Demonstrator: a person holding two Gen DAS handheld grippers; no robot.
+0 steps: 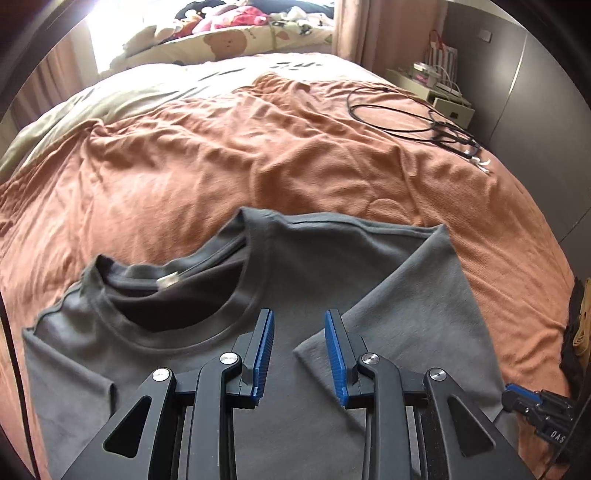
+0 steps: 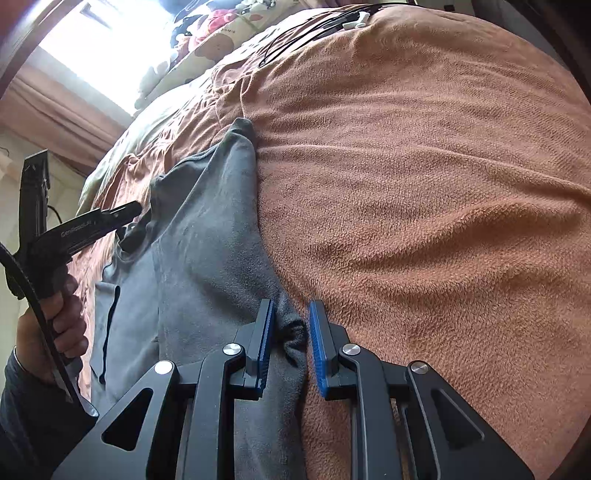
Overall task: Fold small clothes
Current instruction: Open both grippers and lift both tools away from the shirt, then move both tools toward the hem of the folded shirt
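Note:
A grey t-shirt (image 1: 317, 266) lies face up on the orange blanket (image 1: 221, 155), collar (image 1: 177, 295) towards the left. Its right sleeve (image 1: 413, 317) is folded inward over the chest. My left gripper (image 1: 299, 315) hangs open just above the chest, nothing between its blue pads (image 1: 264, 350). The right wrist view shows it from the side, left gripper (image 2: 137, 209) held in a hand (image 2: 62, 317) near the collar. My right gripper (image 2: 291, 304) is shut on a bunched fold of the grey t-shirt (image 2: 207, 236) at its right edge. Part of the right gripper (image 1: 517, 397) shows at the left wrist view's lower right.
Coiled black cables (image 1: 406, 114) lie on the blanket's far right. A bedside table (image 1: 443, 92) with clutter stands beyond them, beside a dark wardrobe (image 1: 535, 92). Pillows and plush toys (image 1: 229, 22) fill the head of the bed. A cream duvet (image 1: 110, 92) covers the far left.

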